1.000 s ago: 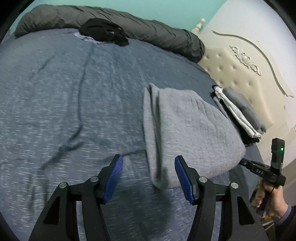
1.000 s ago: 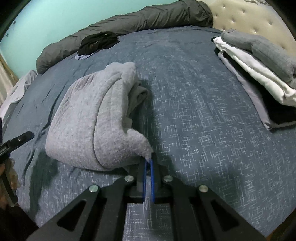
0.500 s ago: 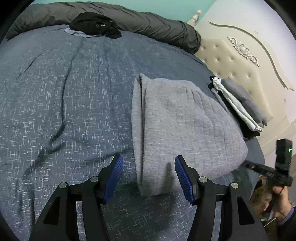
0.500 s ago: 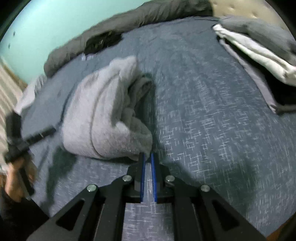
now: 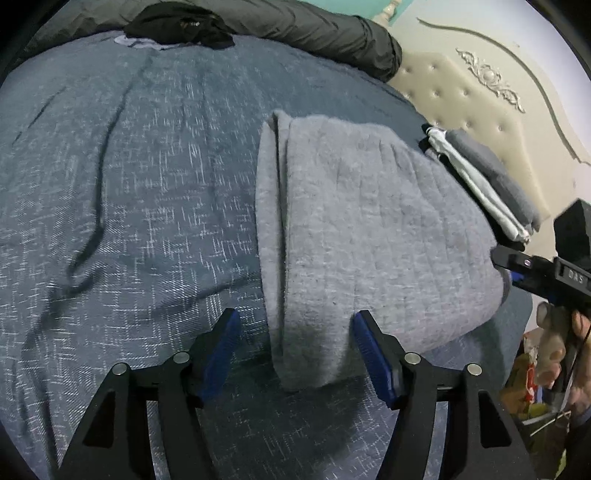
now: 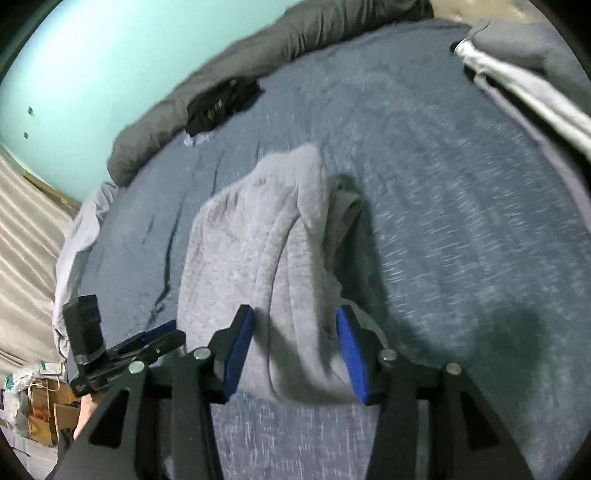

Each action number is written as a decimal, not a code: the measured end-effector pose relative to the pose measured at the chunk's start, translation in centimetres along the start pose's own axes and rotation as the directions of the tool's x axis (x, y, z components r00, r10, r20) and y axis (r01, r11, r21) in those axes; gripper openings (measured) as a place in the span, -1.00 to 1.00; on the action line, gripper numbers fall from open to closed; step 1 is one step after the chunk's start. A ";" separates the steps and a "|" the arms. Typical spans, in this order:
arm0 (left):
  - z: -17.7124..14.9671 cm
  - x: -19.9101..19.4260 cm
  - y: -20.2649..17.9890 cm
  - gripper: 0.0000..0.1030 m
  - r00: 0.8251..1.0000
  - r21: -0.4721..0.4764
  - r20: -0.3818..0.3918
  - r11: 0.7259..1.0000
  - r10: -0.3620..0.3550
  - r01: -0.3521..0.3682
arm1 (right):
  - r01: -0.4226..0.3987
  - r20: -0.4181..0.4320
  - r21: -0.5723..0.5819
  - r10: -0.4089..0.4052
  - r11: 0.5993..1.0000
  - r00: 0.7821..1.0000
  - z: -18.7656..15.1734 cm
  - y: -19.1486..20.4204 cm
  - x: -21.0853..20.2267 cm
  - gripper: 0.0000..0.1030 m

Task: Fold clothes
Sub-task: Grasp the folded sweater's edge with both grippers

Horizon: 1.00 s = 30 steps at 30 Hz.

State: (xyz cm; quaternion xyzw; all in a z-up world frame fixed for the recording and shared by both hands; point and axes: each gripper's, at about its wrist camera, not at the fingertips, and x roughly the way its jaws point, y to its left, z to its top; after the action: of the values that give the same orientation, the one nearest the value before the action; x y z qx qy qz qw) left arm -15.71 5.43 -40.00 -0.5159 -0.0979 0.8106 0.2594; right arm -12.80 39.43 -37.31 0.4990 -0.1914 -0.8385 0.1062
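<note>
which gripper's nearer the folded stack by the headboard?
Right. The right gripper is open at the grey garment's end facing the folded stack; the left gripper is open at the garment's far end, away from it.

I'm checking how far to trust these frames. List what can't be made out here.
- Grey folded garment: its type is unclear; the folds hide its shape in both views.
- Black item by the dark bedding roll: too small and blurred, right wrist view.
- Folded stack: cut off by the right wrist frame edge.
</note>
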 end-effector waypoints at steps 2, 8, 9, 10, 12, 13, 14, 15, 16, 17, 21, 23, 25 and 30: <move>0.1 0.5 0.2 0.31 1.000 -0.008 -0.009 1.000 -0.015 0.015 | -0.009 -0.022 0.001 0.009 1.000 1.000 0.5 0.3 1.1 -0.09; 0.0 1.3 -0.1 -0.58 0.998 0.021 -0.030 0.999 -0.047 0.047 | -0.023 -0.083 0.001 0.023 1.000 0.996 0.4 1.0 3.5 -0.54; -0.1 1.3 -0.3 -0.69 0.998 0.030 -0.033 0.998 -0.050 0.051 | -0.017 -0.091 -0.001 0.017 1.000 0.996 0.0 1.1 3.8 -0.59; -0.2 1.1 -0.6 -0.79 0.999 0.048 -0.033 0.998 -0.042 0.043 | -0.022 -0.097 0.010 0.023 1.000 0.995 -0.4 1.1 3.9 -0.60; -0.5 0.5 -1.0 -0.81 0.998 0.065 -0.032 0.997 -0.046 0.048 | -0.041 -0.105 0.042 0.045 0.998 0.993 -1.2 0.8 4.1 -0.63; -0.7 0.0 -1.1 -0.82 0.998 0.068 -0.030 0.996 -0.052 0.054 | -0.048 -0.111 0.051 0.053 0.998 0.992 -1.6 0.8 4.2 -0.64; -0.8 -0.5 -1.0 -0.82 0.998 0.071 -0.027 0.996 -0.054 0.056 | -0.059 -0.115 0.061 0.065 0.996 0.991 -1.9 0.7 4.2 -0.64; -1.0 -0.9 -1.0 -0.82 0.998 0.074 -0.023 0.996 -0.057 0.058 | -0.067 -0.123 0.070 0.076 0.995 0.989 -2.4 0.6 4.3 -0.65; -1.2 -1.3 -1.0 -0.82 0.998 0.075 -0.020 0.995 -0.061 0.062 | -0.074 -0.132 0.078 0.084 0.994 0.988 -2.8 0.5 4.3 -0.65; -1.4 -1.5 -0.8 -0.82 0.998 0.075 -0.018 0.995 -0.063 0.064 | -0.072 -0.131 0.074 0.082 0.995 0.988 -2.9 0.5 4.2 -0.65; -1.5 -1.6 -0.4 -0.81 0.998 0.055 -0.003 0.996 -0.068 0.068 | -0.041 -0.099 0.037 0.044 0.998 0.994 -2.2 0.2 3.6 -0.61; -1.3 -1.6 -0.2 -0.77 0.997 0.041 0.008 0.996 -0.076 0.075 | -0.005 -0.075 0.017 0.007 1.000 0.997 -1.6 0.1 3.1 -0.52; -0.9 -2.0 0.1 -0.75 0.997 0.028 0.018 0.997 -0.072 0.071 | 0.031 -0.050 -0.006 -0.031 1.000 0.998 -1.2 0.1 2.4 -0.34; 0.1 -2.7 2.2 -0.22 0.995 -0.045 0.046 0.995 -0.085 0.087 | 0.069 -0.036 -0.070 -0.072 0.995 0.997 -0.7 -0.1 2.1 0.05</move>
State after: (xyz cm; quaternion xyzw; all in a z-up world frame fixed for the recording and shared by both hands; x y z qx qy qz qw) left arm -15.59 2.17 -38.79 -0.4992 -0.1445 0.8073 0.2796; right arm -13.20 38.58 -39.31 0.5177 -0.1425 -0.8380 0.0974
